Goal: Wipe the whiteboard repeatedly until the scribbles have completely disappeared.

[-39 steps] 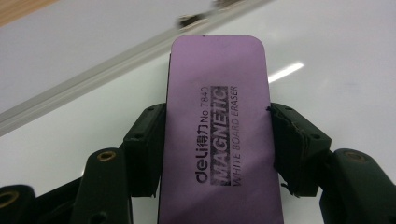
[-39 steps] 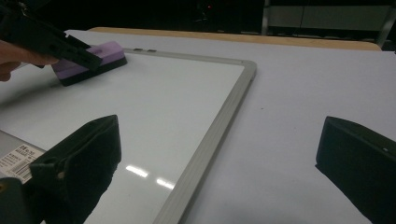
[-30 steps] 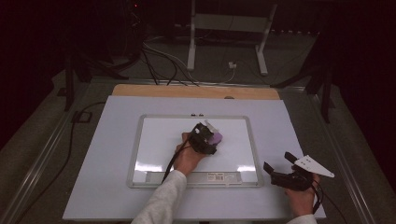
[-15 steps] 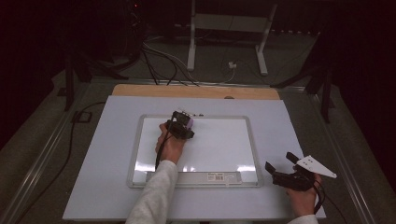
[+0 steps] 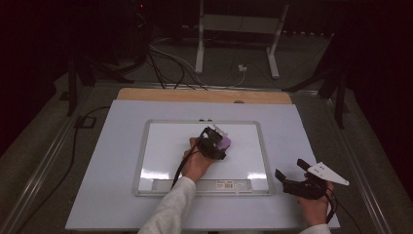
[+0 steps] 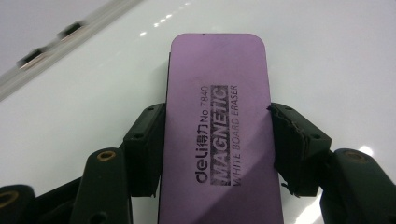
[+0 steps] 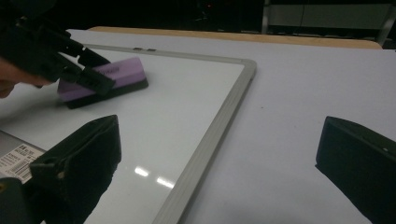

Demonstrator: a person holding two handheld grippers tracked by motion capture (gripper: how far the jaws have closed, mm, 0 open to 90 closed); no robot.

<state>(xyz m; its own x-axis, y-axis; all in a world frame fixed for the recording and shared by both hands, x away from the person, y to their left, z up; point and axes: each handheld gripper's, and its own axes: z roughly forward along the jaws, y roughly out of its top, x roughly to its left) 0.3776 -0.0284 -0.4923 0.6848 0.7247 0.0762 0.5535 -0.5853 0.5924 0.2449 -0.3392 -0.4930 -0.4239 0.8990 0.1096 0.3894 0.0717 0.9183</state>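
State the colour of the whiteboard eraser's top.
Purple with black lettering, on the whiteboard eraser; clearest in the left gripper view.

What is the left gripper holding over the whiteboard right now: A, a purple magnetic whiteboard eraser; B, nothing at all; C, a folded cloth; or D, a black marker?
A: in the left gripper view the left gripper has its jaws pressed against both long sides of the purple eraser, printed "MAGNETIC WHITE BOARD ERASER", which lies on the whiteboard.
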